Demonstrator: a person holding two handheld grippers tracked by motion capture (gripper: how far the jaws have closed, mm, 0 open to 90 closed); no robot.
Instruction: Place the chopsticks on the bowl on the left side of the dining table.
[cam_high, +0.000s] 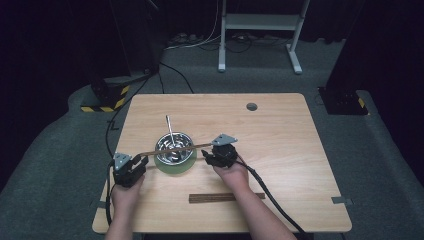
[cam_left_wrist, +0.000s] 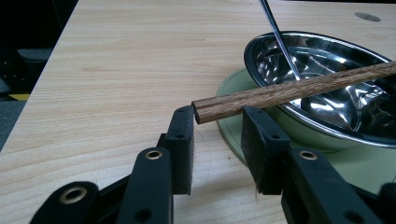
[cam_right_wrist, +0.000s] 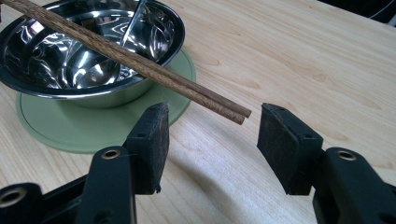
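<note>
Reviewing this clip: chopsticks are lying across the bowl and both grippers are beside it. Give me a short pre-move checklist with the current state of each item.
1. Chopsticks resting across the bowl rim: ok.
2. Bowl seated on the green mat: ok.
3. Left gripper open, chopstick end between its jaws: ok.
4. Right gripper open, other chopstick end between its jaws, untouched: ok.
5. Metal utensil leaning in the bowl, crossing under the chopsticks: cannot tell whether they touch.
6. Wooden strip near the table edge, away from the bowl: ok.
</note>
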